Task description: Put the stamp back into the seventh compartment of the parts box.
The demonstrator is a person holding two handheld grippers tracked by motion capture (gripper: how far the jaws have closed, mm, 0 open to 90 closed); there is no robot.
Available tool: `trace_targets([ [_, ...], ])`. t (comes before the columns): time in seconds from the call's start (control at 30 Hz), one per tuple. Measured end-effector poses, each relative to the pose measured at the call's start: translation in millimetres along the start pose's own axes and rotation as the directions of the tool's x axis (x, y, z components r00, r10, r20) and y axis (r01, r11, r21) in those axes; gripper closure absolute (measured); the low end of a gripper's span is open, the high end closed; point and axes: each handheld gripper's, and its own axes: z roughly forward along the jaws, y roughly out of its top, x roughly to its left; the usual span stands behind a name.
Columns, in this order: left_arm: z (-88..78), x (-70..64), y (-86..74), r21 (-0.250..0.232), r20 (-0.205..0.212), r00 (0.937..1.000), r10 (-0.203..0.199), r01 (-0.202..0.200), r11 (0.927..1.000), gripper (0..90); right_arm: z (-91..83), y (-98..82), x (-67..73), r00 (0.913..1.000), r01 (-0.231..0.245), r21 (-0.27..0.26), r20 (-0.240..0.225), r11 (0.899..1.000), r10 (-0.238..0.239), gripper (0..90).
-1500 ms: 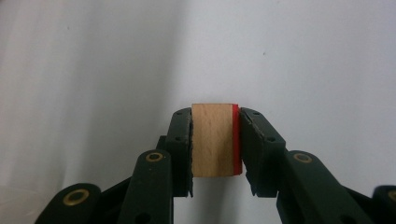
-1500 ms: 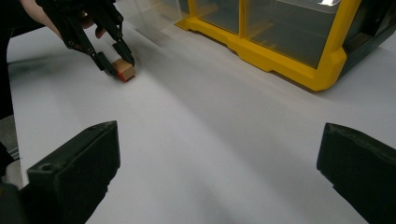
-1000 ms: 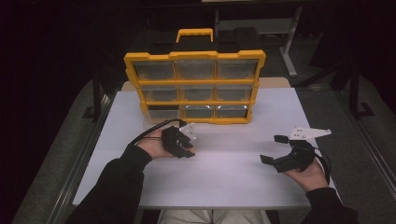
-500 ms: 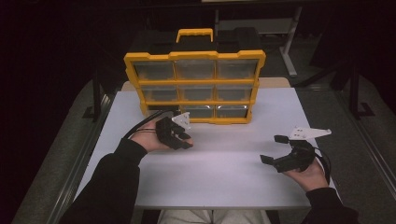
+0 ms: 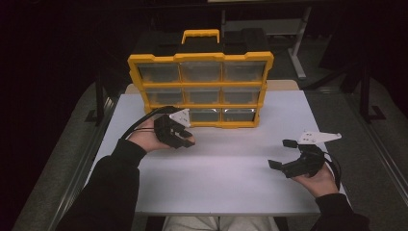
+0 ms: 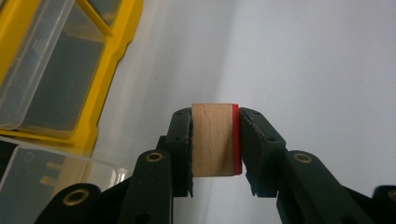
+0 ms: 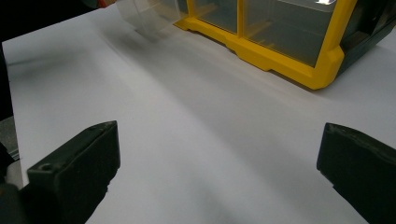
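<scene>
Lifted and carried nearer the yellow drawer organizer (image 5: 200, 89) since a second ago: left claw (image 6: 215, 140), clamped on a small wooden block (image 6: 212, 140) with one red face, held above the white table (image 5: 231, 163), just beside the bottom-left clear drawer (image 6: 51, 175), pulled out. Unmoved at the table's right: right claw (image 5: 280, 155), jaws wide apart, holding nothing.
</scene>
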Motion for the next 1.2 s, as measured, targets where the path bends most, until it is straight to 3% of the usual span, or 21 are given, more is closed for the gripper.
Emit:
trace_targets([
  [0.57,-24.1,8.6,-0.6,-0.040,-0.035,0.9991,-0.022,0.021,0.9990,66.1,0.0,-0.1,-0.1,1.0000,0.001,0.000,0.004,1.000,-0.001,0.0],
  [0.87,-34.6,13.7,-3.5,-0.082,-0.033,0.9986,-0.042,0.040,0.9958,66.0,0.6,-0.3,-0.3,1.0000,0.002,0.003,0.004,1.000,-0.002,0.0],
  [1.2,-44.3,21.0,-7.5,-0.089,-0.054,0.9967,-0.060,0.055,0.9945,66.0,0.6,-0.4,-0.5,1.0000,0.000,0.004,0.003,1.000,0.000,0.0],
])
